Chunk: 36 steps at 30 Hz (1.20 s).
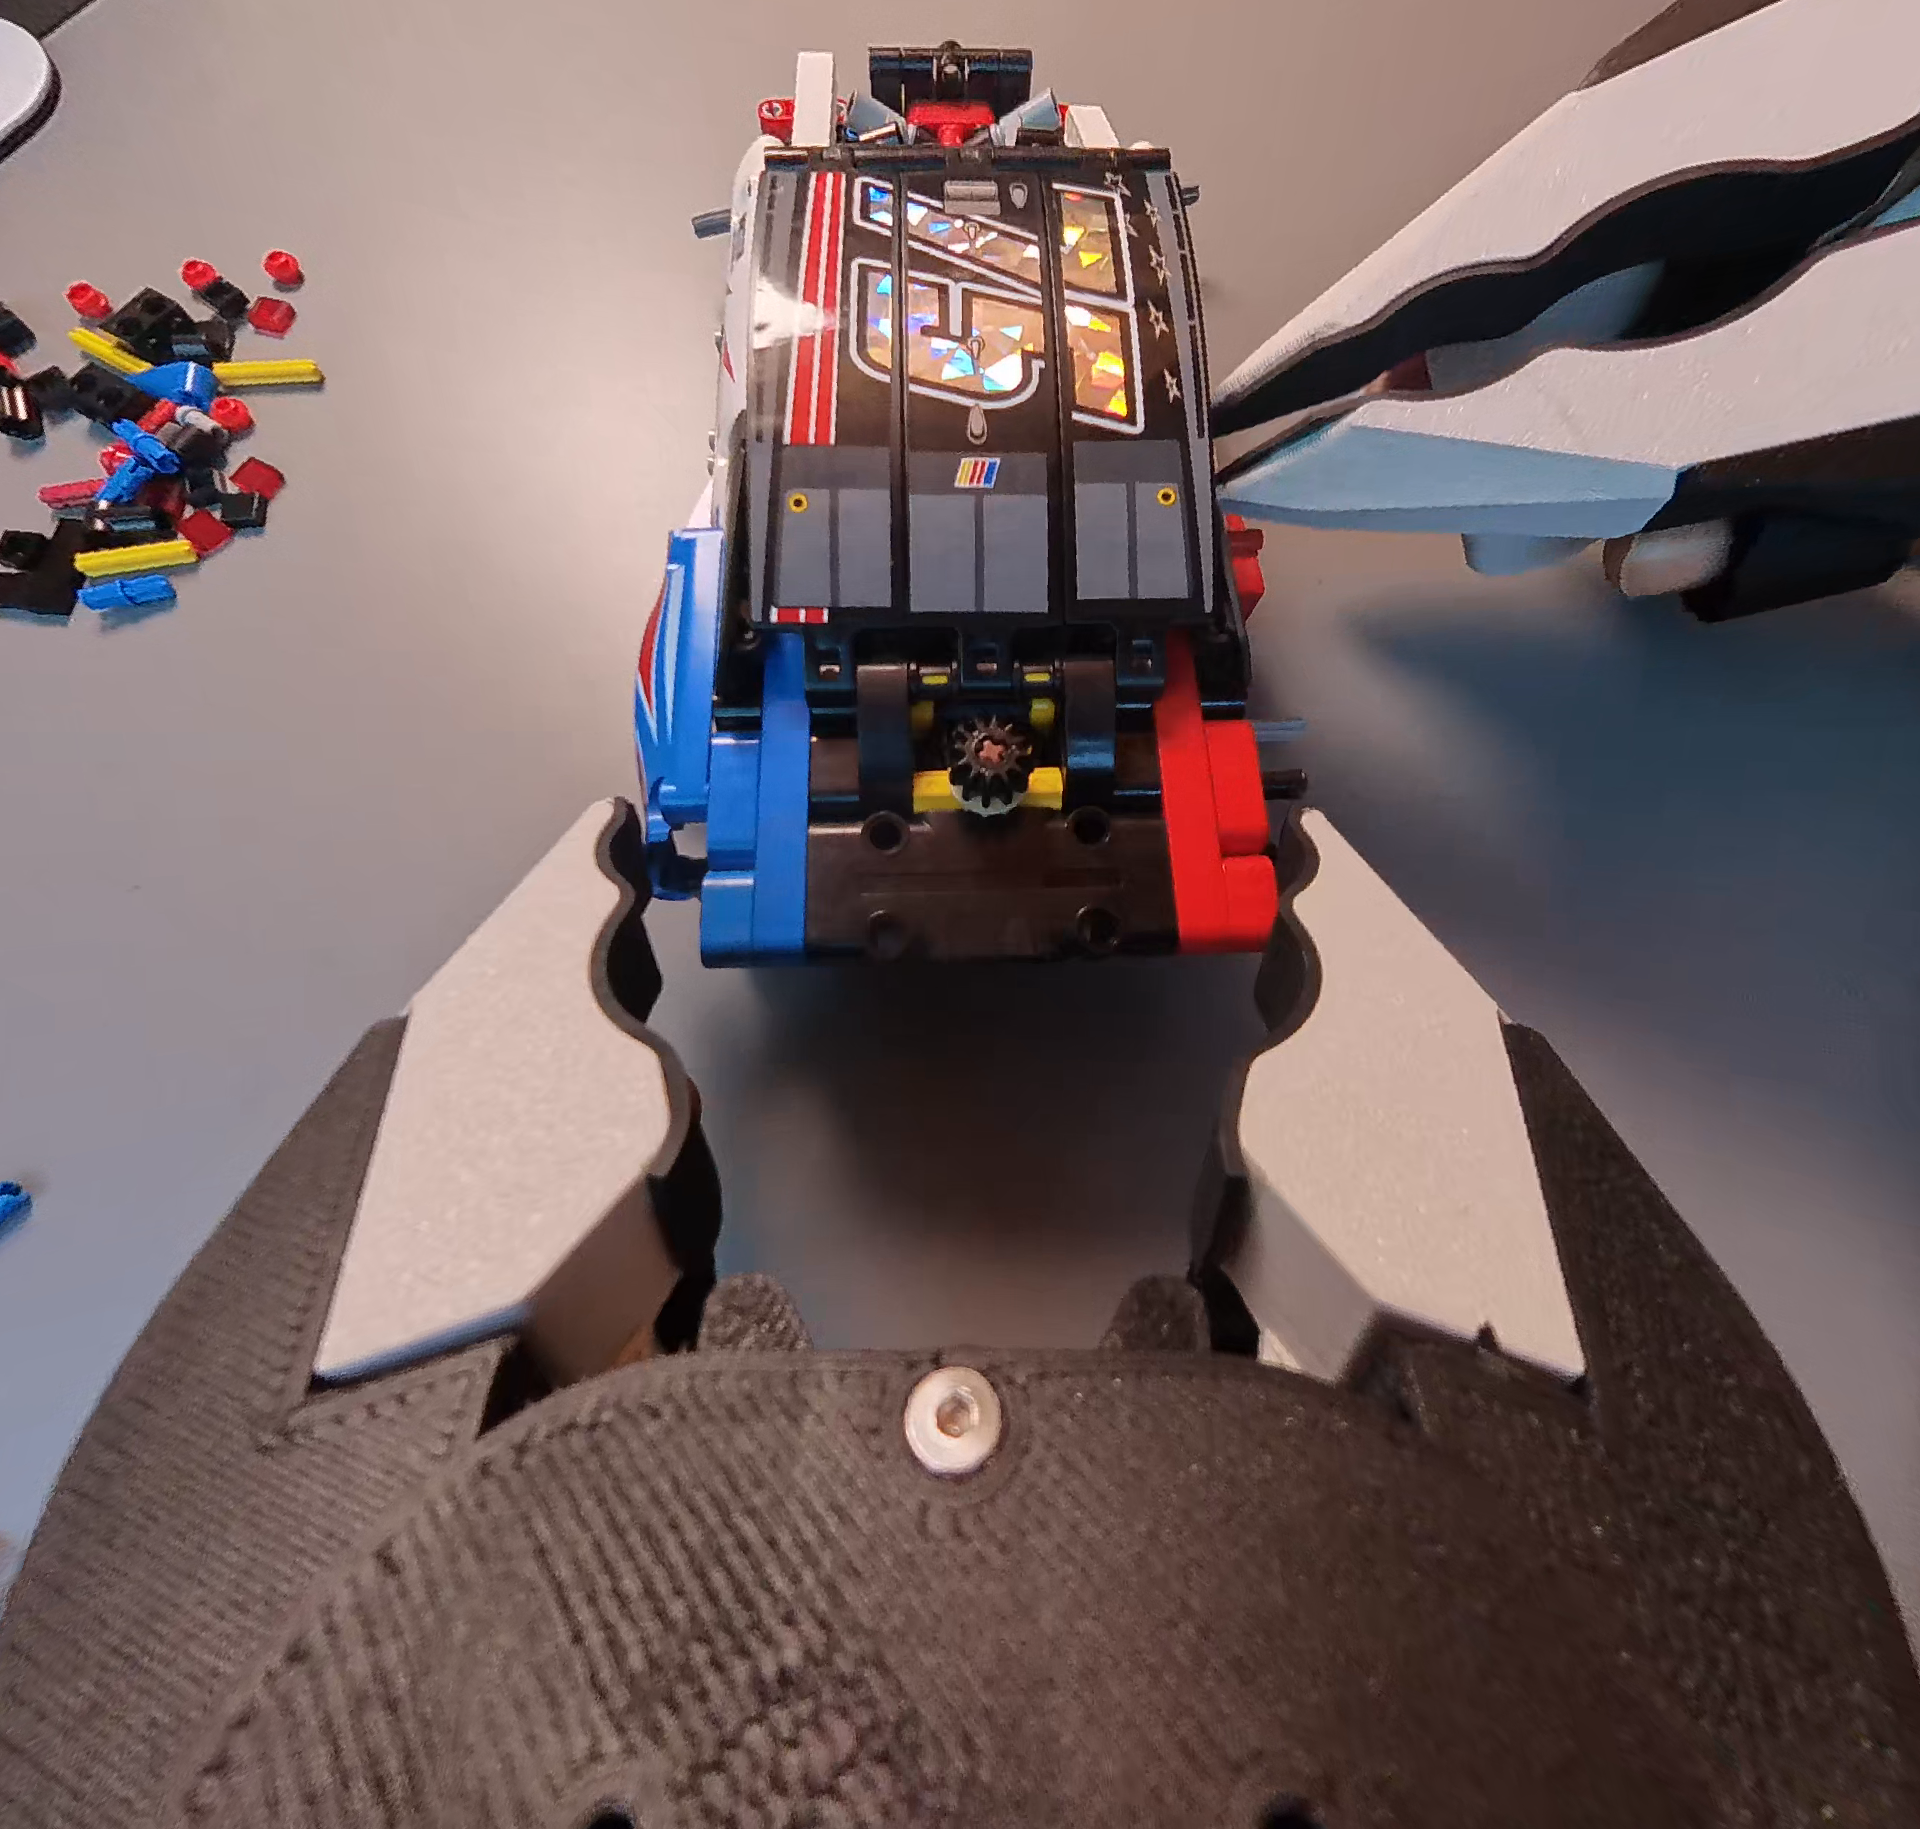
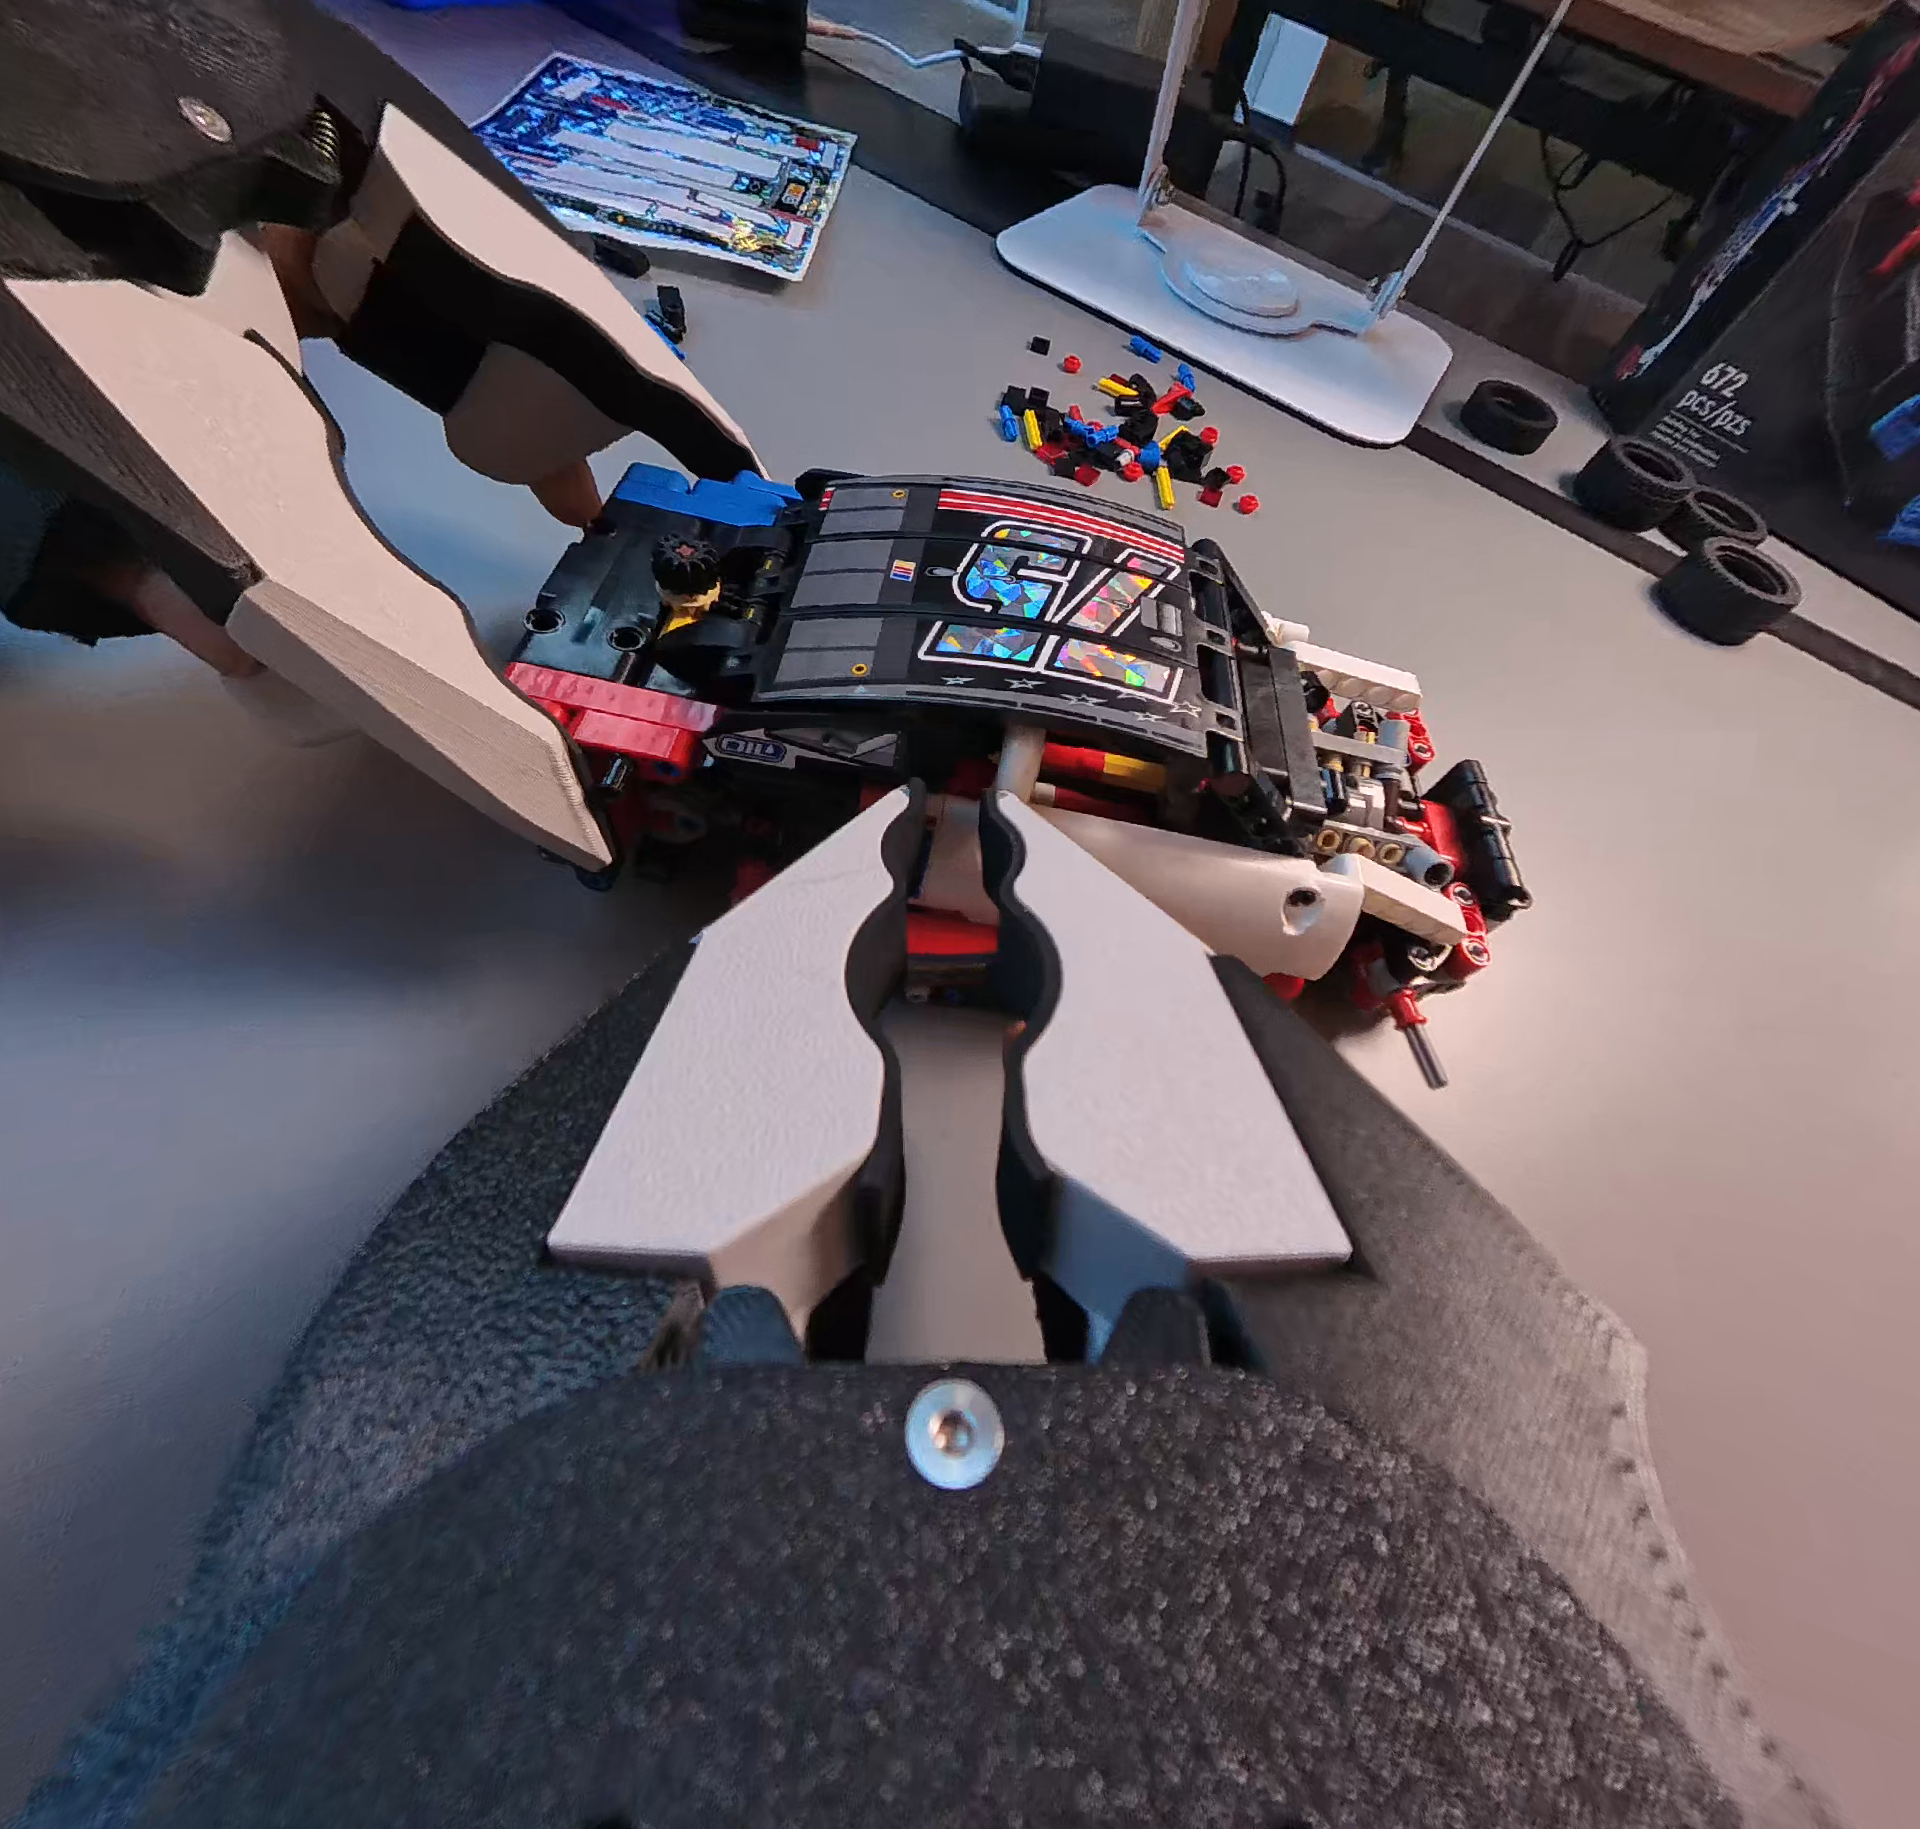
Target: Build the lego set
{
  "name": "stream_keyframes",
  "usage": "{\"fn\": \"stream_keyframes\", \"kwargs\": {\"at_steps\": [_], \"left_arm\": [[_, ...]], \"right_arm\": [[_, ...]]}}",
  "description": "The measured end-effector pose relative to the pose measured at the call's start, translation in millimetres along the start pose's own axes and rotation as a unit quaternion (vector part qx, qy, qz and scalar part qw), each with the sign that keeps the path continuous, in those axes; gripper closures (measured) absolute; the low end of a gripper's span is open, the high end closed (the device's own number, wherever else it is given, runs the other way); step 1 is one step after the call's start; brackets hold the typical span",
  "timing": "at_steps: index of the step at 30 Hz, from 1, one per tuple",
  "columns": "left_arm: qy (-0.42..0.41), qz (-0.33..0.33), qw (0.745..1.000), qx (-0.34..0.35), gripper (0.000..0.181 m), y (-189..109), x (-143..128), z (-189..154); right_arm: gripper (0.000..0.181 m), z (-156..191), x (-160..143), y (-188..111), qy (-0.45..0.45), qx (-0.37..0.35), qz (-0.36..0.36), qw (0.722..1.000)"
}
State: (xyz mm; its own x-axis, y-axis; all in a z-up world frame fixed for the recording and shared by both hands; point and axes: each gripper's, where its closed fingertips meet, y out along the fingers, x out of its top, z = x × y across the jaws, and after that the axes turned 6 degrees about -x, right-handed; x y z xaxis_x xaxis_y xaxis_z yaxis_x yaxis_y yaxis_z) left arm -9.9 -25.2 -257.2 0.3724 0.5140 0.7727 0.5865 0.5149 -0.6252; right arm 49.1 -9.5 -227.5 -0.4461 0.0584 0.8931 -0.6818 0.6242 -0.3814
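Note:
The lego car (image 1: 977,345) with a black roof and shiny stickers stands on the grey table (image 1: 364,844), and also shows in the right wrist view (image 2: 997,595). My left gripper (image 1: 961,834) straddles the car's near end. One fingertip touches the blue side block (image 1: 748,844) and the other sits against the red side block (image 1: 1216,844). It also shows in the right wrist view (image 2: 665,647). My right gripper (image 2: 954,805) is at the car's side below the roof edge, nearly closed on a white part (image 2: 951,849) there. It also shows in the left wrist view (image 1: 1224,454).
A pile of small loose parts (image 1: 145,429) lies left of the car and shows in the right wrist view (image 2: 1127,429). Beyond it are a sticker sheet (image 2: 665,164), a white lamp base (image 2: 1226,314), several black tyres (image 2: 1725,590) and the set's box (image 2: 1766,345). Across from one pair of fingers to the other is roughly 8 cm.

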Motion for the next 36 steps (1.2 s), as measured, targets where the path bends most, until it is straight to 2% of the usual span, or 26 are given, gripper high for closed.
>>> {"fn": "stream_keyframes", "kwargs": {"at_steps": [6,9,13,17,21,28,31,33,34,35,36], "left_arm": [[0.011,0.003,1.000,0.003,0.064,0,-1,1],[0.016,0.004,1.000,0.002,0.064,0,-1,1],[0.019,0.005,1.000,-0.002,0.064,-1,-2,1],[0.019,0.005,1.000,-0.002,0.064,-1,-2,1],[0.016,0.005,1.000,-0.001,0.064,-1,-2,1],[0.012,0.006,1.000,0.002,0.064,-1,-2,2],[0.010,0.008,1.000,0.006,0.064,-1,-2,2],[0.004,0.010,1.000,0.009,0.064,-1,-2,2],[0.002,0.011,1.000,0.011,0.064,-1,-2,2],[0.001,0.011,1.000,0.012,0.064,-1,-2,2],[0.000,0.011,1.000,0.011,0.064,-1,-2,2]], "right_arm": [[0.173,1,0,1,-0.025,0.006,0.001,1.000],[0.174,2,2,1,-0.127,0.002,-0.009,0.992],[0.168,0,6,1,-0.305,-0.020,-0.027,0.952],[0.170,2,7,1,-0.360,-0.026,-0.044,0.931],[0.170,4,9,1,-0.398,-0.068,-0.074,0.912],[0.165,2,12,1,-0.413,-0.083,-0.104,0.901],[0.173,3,7,2,-0.376,-0.063,-0.094,0.920],[0.170,2,5,0,-0.353,-0.047,-0.075,0.932],[0.165,1,3,-1,-0.337,-0.035,-0.058,0.939],[0.139,2,-7,-1,-0.331,-0.008,-0.022,0.943],[0.132,-2,-16,-2,-0.316,-0.002,0.009,0.949]]}}
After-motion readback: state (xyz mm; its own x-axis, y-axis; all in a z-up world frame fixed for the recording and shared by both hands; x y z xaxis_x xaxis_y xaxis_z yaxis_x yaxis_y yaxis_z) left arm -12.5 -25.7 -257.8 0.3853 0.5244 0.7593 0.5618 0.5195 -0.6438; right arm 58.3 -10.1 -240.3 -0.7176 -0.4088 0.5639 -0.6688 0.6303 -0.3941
